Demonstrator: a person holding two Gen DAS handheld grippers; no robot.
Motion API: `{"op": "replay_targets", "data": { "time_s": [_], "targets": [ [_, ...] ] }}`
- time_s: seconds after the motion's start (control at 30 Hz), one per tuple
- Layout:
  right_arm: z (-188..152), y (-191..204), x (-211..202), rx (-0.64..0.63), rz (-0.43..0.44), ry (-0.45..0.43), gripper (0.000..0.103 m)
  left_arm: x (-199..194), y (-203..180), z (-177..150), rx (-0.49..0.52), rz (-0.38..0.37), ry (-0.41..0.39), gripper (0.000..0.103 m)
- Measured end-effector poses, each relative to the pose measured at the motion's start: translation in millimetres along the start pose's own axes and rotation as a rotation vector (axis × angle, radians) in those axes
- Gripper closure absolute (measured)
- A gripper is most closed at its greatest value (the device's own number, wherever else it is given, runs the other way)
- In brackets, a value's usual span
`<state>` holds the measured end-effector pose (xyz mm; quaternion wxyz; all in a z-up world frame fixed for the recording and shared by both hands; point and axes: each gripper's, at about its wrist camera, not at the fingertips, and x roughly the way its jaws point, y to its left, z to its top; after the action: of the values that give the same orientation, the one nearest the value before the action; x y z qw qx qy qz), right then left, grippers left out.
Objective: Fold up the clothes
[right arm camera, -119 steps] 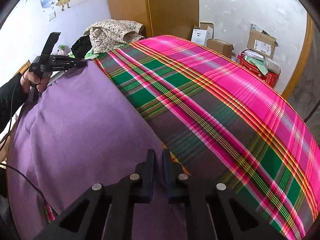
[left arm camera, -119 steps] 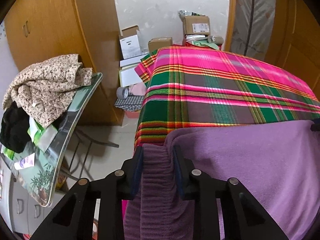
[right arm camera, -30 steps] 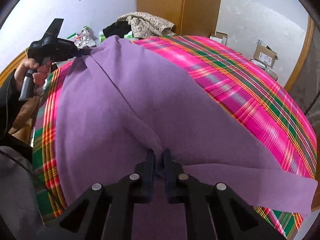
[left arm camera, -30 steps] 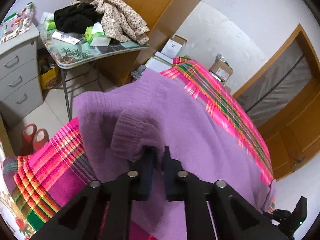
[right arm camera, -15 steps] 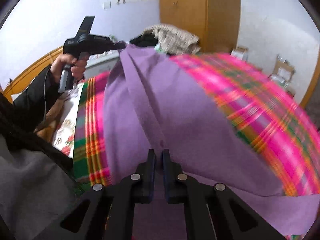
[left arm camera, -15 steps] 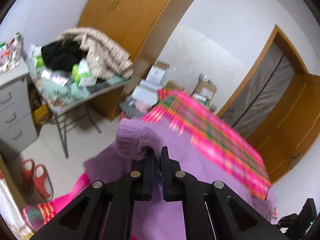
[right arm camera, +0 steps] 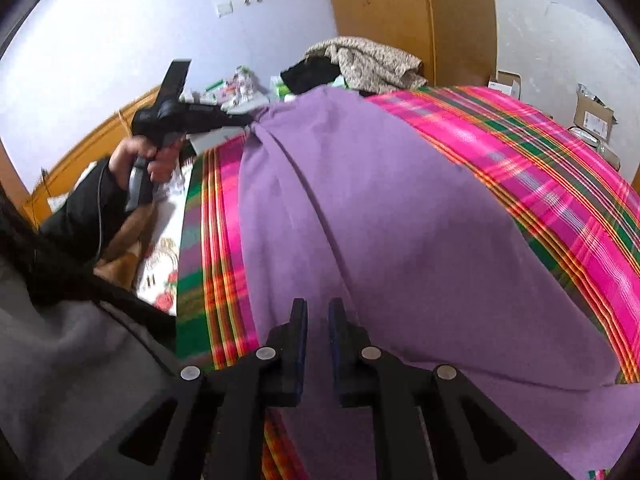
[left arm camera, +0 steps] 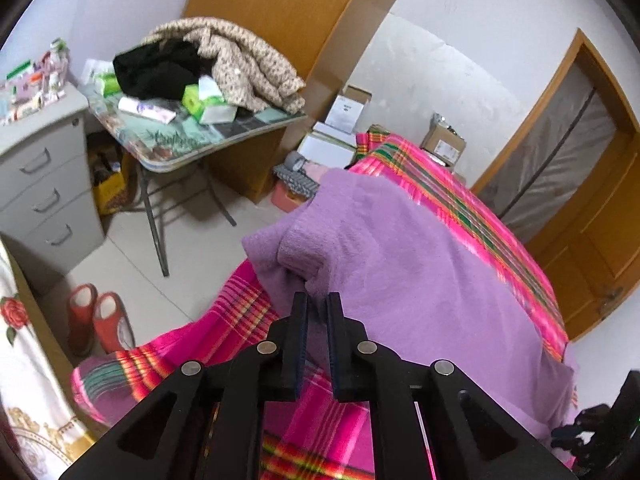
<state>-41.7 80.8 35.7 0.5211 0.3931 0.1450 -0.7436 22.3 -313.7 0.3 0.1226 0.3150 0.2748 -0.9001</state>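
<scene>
A purple knit sweater (left arm camera: pixel 420 264) lies spread over the plaid bed cover (left arm camera: pixel 460 192). Its ribbed cuff (left arm camera: pixel 302 254) is folded onto the body just ahead of my left gripper (left arm camera: pixel 316 306). The left jaws are opening, and cloth still reaches in between them. In the right wrist view the sweater (right arm camera: pixel 380 208) gathers in folds at the left gripper (right arm camera: pixel 244 120), held in a hand (right arm camera: pixel 156 160). A long crease runs down to my right gripper (right arm camera: pixel 318 308). Its jaws are opening over the cloth, which shows in the gap.
Left of the bed stands a folding table (left arm camera: pixel 180 152) piled with clothes (left arm camera: pixel 224 56). Nearby are a grey drawer unit (left arm camera: pixel 44 184) and red slippers (left arm camera: pixel 100 320) on the floor. Boxes (left arm camera: pixel 348 108) sit by the wall. The plaid cover (right arm camera: pixel 560 168) is bare at the right.
The left gripper has come down with the cuff, which now rests on the sweater instead of hanging above it. The gaps between both pairs of jaws have widened. The right gripper has hardly moved.
</scene>
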Motion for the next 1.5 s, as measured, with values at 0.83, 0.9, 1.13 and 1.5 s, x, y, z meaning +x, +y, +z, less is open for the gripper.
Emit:
{"op": "replay_targets", "data": {
  "time_s": [0.83, 0.9, 1.13, 1.5],
  "targets": [
    [3.5, -6.5, 46.7, 0.157, 0.139, 0.05, 0.084, 13.2, -82.2, -59.6, 0.272, -0.121, 0.24, 0.087],
    [8.6, -7.2, 47.6, 0.138, 0.104, 0.037, 0.084, 6.0, -74.6, -62.2, 0.263, -0.093, 0.231, 0.087],
    [9.7, 6.6, 46.8, 0.053, 0.049, 0.033, 0.078, -1.7, -44.0, -42.3, 0.099, -0.052, 0.119, 0.074],
    [5.2, 22.1, 49.4, -0.032, -0.041, 0.061, 0.077, 22.7, -21.0, -15.0, -0.043, -0.001, 0.069, 0.069]
  ]
}}
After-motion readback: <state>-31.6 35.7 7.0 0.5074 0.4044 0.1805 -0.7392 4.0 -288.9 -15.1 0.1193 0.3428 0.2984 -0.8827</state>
